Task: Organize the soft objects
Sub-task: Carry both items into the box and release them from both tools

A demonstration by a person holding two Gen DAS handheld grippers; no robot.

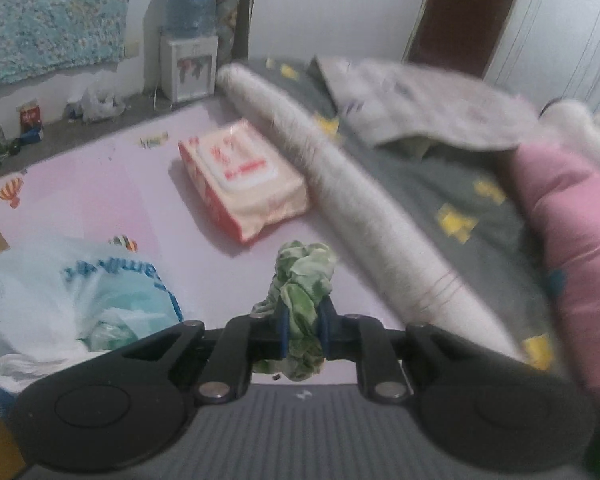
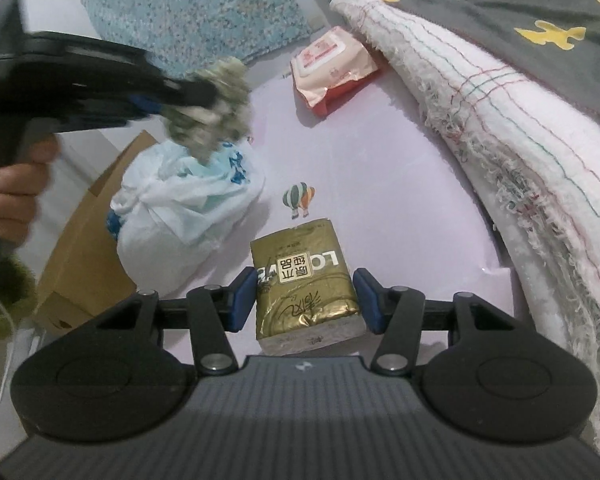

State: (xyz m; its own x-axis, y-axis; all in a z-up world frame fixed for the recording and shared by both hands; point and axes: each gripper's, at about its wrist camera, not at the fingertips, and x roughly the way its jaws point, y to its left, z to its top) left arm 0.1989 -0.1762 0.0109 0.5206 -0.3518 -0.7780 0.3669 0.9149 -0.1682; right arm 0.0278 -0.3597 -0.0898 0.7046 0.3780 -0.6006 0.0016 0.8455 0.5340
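My left gripper (image 1: pixel 303 326) is shut on a crumpled green and white cloth (image 1: pixel 305 280) and holds it above the pink mat (image 1: pixel 100 196). In the right wrist view that gripper and its cloth (image 2: pixel 212 108) are blurred at the upper left, over a white plastic bag (image 2: pixel 188 208). My right gripper (image 2: pixel 305 300) has its blue pads on both sides of a gold tissue pack (image 2: pixel 305 280) that lies on the mat (image 2: pixel 372 168); small gaps show at each pad. A red and white wipes pack (image 1: pixel 242 178) lies further on, also in the right wrist view (image 2: pixel 334 68).
The stuffed white plastic bag (image 1: pixel 76 300) sits at the left, with a cardboard box (image 2: pixel 88 236) beside it. A rolled white blanket (image 1: pixel 360 196) borders the mat on the right, with a grey yellow-patterned sheet (image 1: pixel 440 184) and a pink cushion (image 1: pixel 572 220) beyond. A water dispenser (image 1: pixel 190 40) stands by the wall.
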